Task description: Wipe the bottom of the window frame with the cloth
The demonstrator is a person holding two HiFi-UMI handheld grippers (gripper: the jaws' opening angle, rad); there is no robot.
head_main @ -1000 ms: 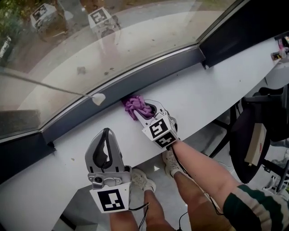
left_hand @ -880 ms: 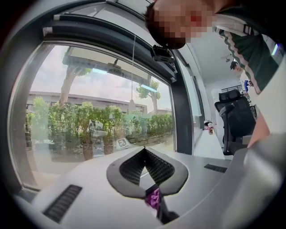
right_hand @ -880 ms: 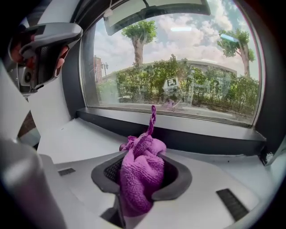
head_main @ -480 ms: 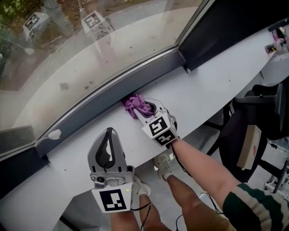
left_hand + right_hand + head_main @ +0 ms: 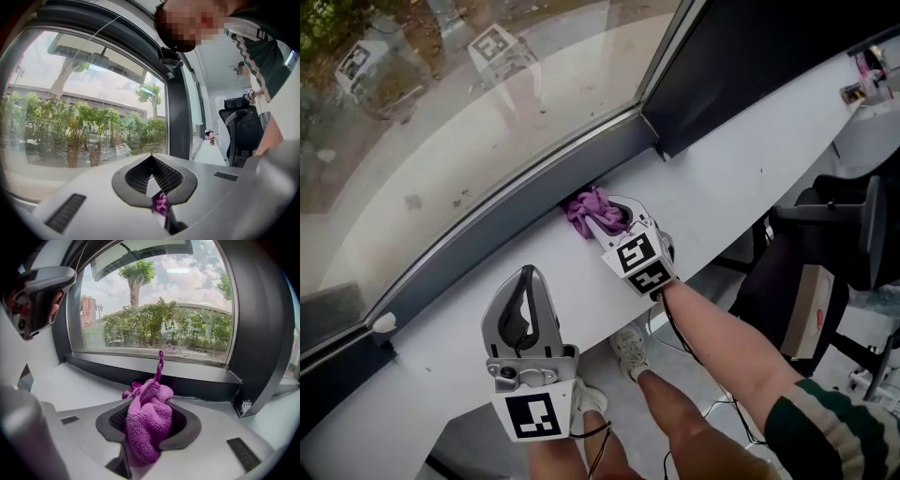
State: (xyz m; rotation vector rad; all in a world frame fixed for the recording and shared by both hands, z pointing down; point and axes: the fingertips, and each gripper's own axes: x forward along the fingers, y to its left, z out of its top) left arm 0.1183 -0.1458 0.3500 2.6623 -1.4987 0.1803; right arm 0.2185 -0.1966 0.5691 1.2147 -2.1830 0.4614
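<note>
Purple nubby cloth (image 5: 146,418) (bunched) in right tool (image 5: 150,425), at dark frame (image 5: 201,387)

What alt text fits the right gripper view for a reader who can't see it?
The right gripper has its jaws shut on a bunched purple cloth, held up to the dark bottom rail of the window frame. A white sill lies beneath, and trees and hedges show through the glass.

Between the right gripper (image 5: 149,427) jaws, a bunched purple cloth (image 5: 145,413), near the dark window frame (image 5: 201,387).
</note>
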